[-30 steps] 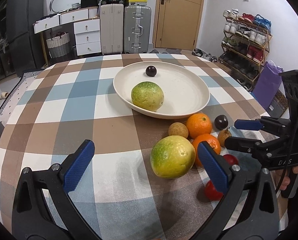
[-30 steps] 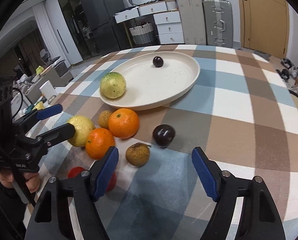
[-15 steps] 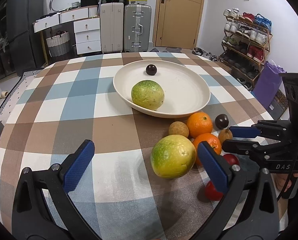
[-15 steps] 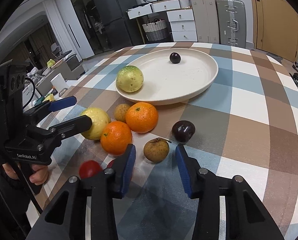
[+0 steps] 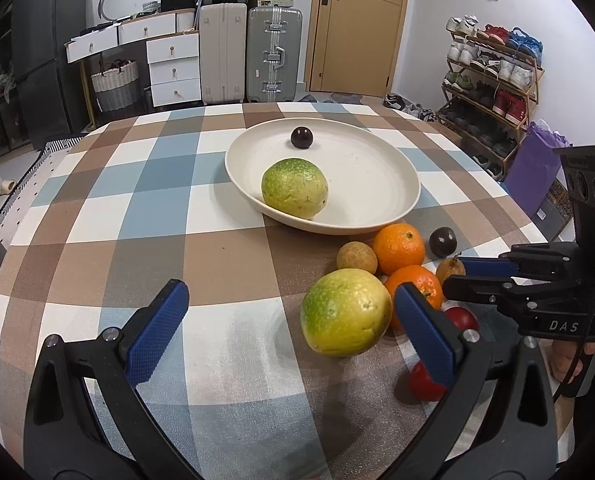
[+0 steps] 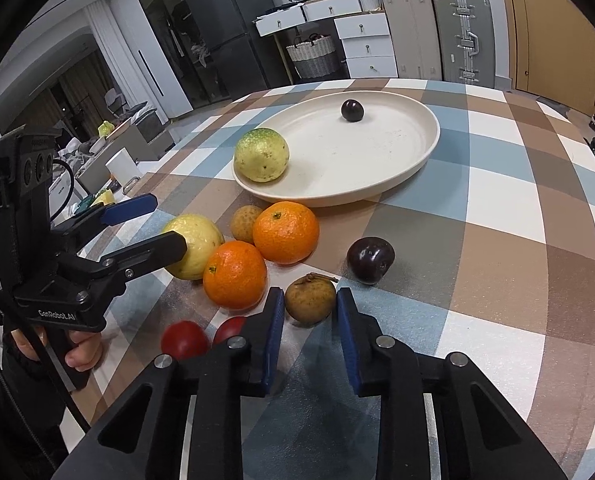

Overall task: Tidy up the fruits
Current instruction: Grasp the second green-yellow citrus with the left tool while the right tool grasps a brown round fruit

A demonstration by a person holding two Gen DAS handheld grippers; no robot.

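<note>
A cream plate [image 5: 377, 184] [image 6: 409, 160] holds a green-yellow fruit [image 5: 294, 189] [image 6: 261, 155] and a dark plum [image 5: 301, 137] [image 6: 352, 110]. On the cloth in front of it lie two oranges [image 6: 285, 232] [image 6: 234, 274], a second dark plum [image 6: 370, 260], a large yellow-green fruit [image 5: 345, 312] [image 6: 195, 246], small brown fruits and red fruits. My right gripper [image 6: 310, 304] [image 5: 463, 274] has its pads closing in on either side of a small brown fruit [image 6: 309, 299] [image 5: 450, 270], which rests on the cloth. My left gripper [image 5: 289, 312] is open, next to the large yellow-green fruit.
A second small brown fruit [image 6: 246, 223] sits behind the oranges. Two red fruits [image 6: 184, 340] [image 6: 229, 330] lie near the right gripper's left finger. Suitcases [image 5: 273, 52], drawers and a shoe rack [image 5: 493, 80] stand beyond the checked table [image 5: 137, 240].
My right gripper has moved forward and narrowed around the small brown fruit. My left gripper has stayed open and almost still.
</note>
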